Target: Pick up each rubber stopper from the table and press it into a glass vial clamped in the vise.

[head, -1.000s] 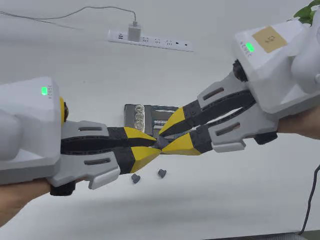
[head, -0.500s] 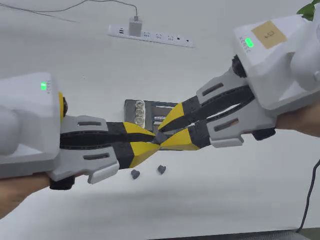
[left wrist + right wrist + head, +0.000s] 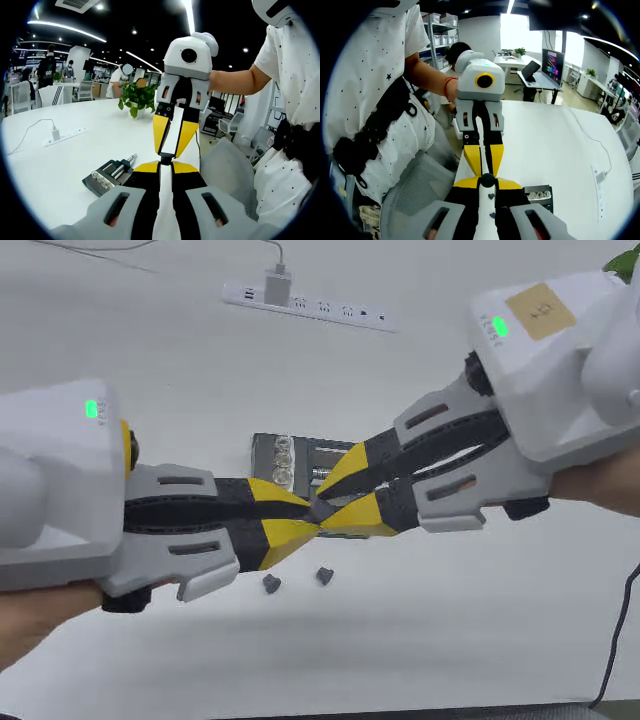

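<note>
My two grippers meet tip to tip above the white table. The left gripper comes in from the left with its jaws shut. The right gripper comes in from the right, shut on a small dark rubber stopper, which shows round between its tips. The left tips touch that stopper; whether they also grip it I cannot tell. Two more stoppers lie on the table just below. Behind the tips stands the metal vise with glass vials clamped in a row.
A white power strip with a plugged charger lies at the table's far side. A cable hangs at the right edge. A grey mesh chair stands beside the table. A potted plant stands farther along the table.
</note>
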A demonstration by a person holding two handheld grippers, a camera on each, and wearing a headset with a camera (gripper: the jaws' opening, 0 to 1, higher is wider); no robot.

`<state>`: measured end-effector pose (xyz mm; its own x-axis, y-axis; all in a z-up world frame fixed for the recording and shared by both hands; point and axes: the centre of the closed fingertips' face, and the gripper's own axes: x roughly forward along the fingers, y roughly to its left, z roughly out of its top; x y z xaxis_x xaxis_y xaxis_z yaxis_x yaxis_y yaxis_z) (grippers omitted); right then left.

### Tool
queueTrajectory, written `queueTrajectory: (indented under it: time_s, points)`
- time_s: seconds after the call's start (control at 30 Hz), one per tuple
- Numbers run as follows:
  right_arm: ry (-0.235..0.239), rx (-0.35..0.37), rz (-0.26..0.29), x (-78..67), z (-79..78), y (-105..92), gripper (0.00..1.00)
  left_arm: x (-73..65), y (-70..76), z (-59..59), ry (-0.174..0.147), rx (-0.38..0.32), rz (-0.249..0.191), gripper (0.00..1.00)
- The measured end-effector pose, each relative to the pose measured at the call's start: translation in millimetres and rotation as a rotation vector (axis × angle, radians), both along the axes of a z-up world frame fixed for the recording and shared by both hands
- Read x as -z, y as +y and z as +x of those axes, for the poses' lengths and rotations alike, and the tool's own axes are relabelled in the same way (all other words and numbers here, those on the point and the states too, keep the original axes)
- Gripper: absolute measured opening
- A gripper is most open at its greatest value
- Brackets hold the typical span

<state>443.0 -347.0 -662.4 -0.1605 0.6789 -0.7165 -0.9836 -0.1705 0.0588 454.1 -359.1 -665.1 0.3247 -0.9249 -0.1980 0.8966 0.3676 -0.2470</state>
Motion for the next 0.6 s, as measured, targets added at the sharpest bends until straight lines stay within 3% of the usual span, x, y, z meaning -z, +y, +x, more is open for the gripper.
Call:
queueTrajectory:
  time_s: [0.6]
  points:
    - [-0.028,-0.036,0.003,3.0,5.3,2.0,0.06,0.5,4.2,0.8,-0.049,0.006,0.012,0.08]
